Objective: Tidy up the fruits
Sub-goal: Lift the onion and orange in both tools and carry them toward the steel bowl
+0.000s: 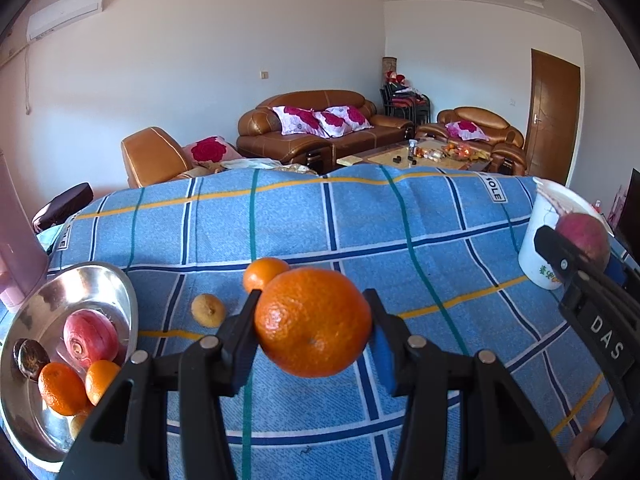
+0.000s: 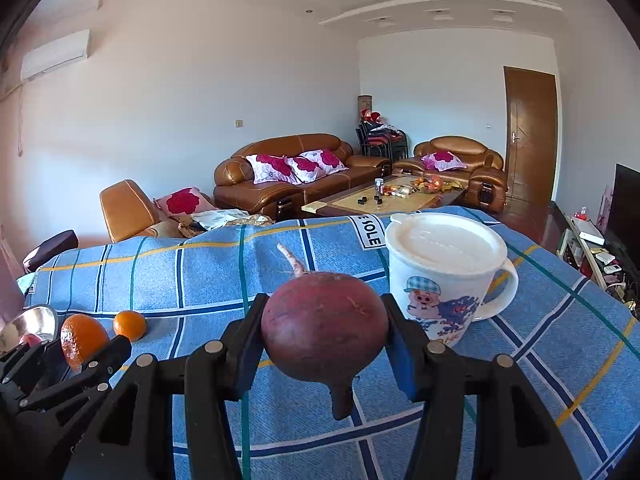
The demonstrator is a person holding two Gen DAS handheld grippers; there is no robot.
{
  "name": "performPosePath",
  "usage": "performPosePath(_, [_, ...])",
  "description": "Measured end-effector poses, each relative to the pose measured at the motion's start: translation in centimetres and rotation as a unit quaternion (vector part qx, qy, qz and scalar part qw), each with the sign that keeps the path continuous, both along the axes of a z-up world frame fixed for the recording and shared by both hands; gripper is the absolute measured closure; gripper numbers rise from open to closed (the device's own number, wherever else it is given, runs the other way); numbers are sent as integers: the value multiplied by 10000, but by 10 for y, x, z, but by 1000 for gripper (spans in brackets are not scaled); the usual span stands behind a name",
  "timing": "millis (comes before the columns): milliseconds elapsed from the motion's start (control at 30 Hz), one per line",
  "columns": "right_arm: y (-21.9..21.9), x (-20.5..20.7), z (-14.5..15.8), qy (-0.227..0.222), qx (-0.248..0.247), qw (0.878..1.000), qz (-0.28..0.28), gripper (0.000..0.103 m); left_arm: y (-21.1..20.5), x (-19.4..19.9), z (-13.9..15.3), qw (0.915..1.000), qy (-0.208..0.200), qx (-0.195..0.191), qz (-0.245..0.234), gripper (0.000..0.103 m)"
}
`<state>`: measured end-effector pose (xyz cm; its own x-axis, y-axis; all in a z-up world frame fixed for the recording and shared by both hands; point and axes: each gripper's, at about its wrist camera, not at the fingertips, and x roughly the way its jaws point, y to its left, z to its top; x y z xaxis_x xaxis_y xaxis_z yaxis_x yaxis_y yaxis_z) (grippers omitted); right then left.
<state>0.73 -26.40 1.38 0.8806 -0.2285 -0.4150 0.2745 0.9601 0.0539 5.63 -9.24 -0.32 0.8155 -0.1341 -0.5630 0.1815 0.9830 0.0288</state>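
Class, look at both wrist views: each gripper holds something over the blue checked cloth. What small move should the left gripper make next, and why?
Probably swing the left gripper leftward toward the metal bowl. It is shut on an orange held above the cloth, and the bowl already holds oranges and a red root. The right gripper, shut on a red root, could follow.

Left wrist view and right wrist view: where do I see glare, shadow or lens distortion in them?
Left wrist view: the metal bowl shows bright glare, the held orange carries a small highlight, and the blue checked cloth bulges from fisheye distortion. Right wrist view: the held red root vegetable is dim underneath, and the corners are black.
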Motion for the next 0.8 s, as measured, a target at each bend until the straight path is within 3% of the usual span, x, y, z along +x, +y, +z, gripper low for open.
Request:
performPosePath(333, [9, -27, 2, -75, -97, 9999, -59, 47, 3, -29, 5, 9995, -285, 42, -132, 52])
performPosePath(633, [32, -46, 5, -180, -393, 9991, 21, 47, 17, -48, 6, 9993, -339, -29, -165, 52])
performPosePath(800, [41, -58, 5, -213, -300, 9993, 75, 47, 24, -55, 6, 9992, -349, -44, -183, 52])
